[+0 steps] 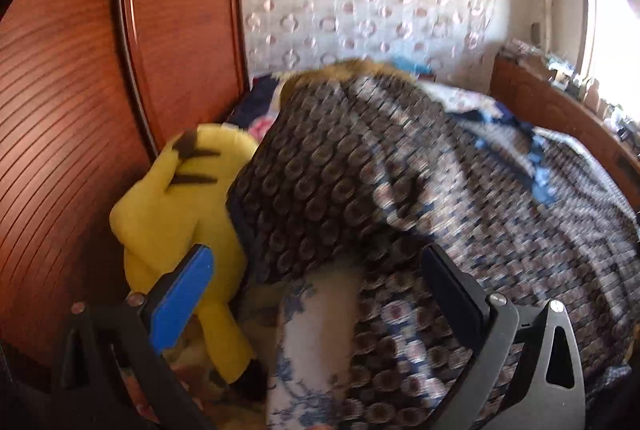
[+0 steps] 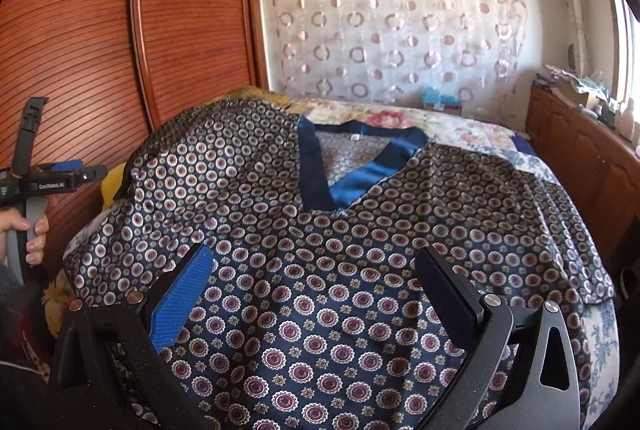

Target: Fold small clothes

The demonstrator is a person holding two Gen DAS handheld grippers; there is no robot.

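Note:
A navy top with a pattern of small circles (image 2: 320,270) lies spread face up on the bed, its blue V-neck collar (image 2: 360,166) toward the far side. My right gripper (image 2: 316,270) is open just above its lower front and holds nothing. My left gripper (image 1: 316,270) is open at the garment's left side, where the left sleeve (image 1: 340,166) drapes over a raised hump; this view is blurred. The left gripper also shows at the far left of the right wrist view (image 2: 72,174), held by a hand.
A yellow plush toy (image 1: 180,198) lies at the bed's left edge against the wooden wardrobe doors (image 2: 100,50). The floral bedsheet (image 2: 460,126) shows beyond the collar. A patterned curtain (image 2: 400,22) hangs behind. A wooden cabinet (image 2: 580,150) with clutter runs along the right.

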